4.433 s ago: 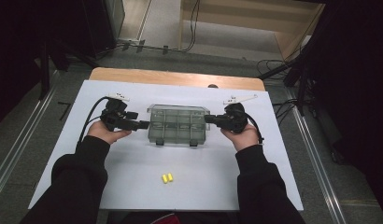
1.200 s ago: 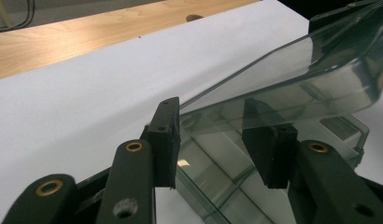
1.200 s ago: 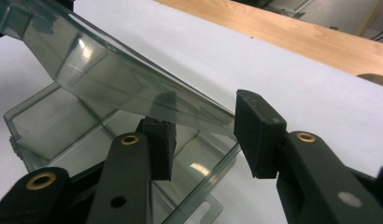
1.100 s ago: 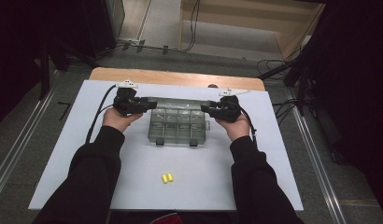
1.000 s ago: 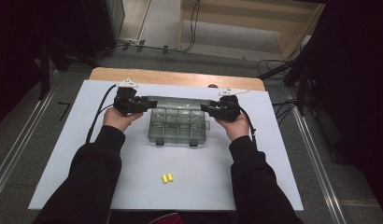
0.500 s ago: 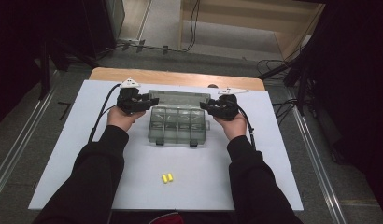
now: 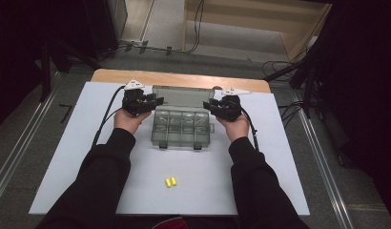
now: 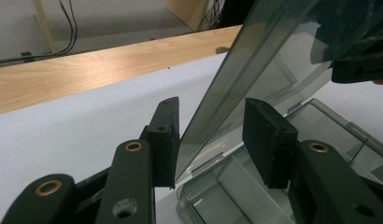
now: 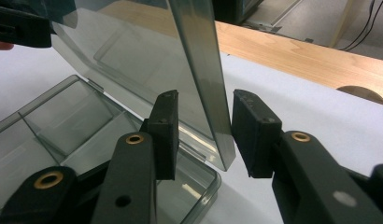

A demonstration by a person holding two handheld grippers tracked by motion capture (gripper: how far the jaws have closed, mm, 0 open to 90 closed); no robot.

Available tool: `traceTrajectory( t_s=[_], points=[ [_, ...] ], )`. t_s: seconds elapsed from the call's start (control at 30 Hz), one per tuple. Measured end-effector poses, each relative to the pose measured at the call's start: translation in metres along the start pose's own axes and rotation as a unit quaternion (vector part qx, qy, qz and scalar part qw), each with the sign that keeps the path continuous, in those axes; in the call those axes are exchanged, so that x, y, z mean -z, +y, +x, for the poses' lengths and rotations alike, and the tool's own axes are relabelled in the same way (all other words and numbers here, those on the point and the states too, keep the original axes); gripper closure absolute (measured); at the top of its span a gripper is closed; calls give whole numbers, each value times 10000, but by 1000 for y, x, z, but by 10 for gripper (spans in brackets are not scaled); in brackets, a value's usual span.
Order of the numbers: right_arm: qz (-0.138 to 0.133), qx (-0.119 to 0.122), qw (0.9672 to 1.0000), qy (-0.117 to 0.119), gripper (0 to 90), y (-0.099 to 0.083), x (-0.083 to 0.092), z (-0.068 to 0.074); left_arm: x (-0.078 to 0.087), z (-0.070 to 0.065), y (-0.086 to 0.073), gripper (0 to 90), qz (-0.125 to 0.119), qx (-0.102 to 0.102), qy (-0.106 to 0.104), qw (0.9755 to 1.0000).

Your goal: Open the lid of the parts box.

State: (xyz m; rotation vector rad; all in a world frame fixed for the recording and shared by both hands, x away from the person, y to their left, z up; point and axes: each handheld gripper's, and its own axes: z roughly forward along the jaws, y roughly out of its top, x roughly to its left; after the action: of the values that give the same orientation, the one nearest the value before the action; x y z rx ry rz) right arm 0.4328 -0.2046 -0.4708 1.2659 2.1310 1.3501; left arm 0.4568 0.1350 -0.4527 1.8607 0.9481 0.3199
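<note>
While the left gripper (image 7: 153,102) and right gripper (image 7: 210,104) each straddle an end of the clear lid (image 7: 184,97), jaws parted and pads not pressing, the right's jaws have just been closing. The organizer box (image 7: 181,129) sits mid-table on white board (image 7: 65,143) over a wooden tabletop (image 7: 179,78). Earlier the lid lay shut; now it stands raised. Two yellow earplugs (image 7: 170,182) lie near, apart.

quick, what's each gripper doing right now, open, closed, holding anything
Left gripper: open, jaws astride the raised lid edge, not clamped.
Right gripper: open, jaws just closing a little around the lid's other edge.
</note>
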Motion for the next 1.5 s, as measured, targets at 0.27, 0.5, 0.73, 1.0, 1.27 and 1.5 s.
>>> traceTrajectory(
  t_s=[0.27, 0.5, 0.73, 1.0, 1.27, 1.5],
  points=[
    [-7, -49, 9999, -111, 626, 2, -5, -1, -6, 2, -1, 570, -109, 146, 128, 9998],
    [-43, -132, 9997, -213, 655, 1, -9, -3, -11, 1, -4, 570, -133, 140, 288, 9994],
    [-103, -200, 9994, -268, 664, 0, -13, -4, -15, 3, -5, 570, -140, 167, 323, 9992],
    [-101, -199, 9991, -347, 666, 0, -18, -6, -19, 5, -7, 570, -176, 199, 379, 9989],
    [-127, -273, 9987, -411, 660, -1, -23, -8, -24, 7, -10, 570, -188, 284, 417, 9986],
    [-173, -427, 9980, -443, 644, -3, -28, -9, -28, 8, -12, 570, -226, 384, 458, 9980]
  ],
)
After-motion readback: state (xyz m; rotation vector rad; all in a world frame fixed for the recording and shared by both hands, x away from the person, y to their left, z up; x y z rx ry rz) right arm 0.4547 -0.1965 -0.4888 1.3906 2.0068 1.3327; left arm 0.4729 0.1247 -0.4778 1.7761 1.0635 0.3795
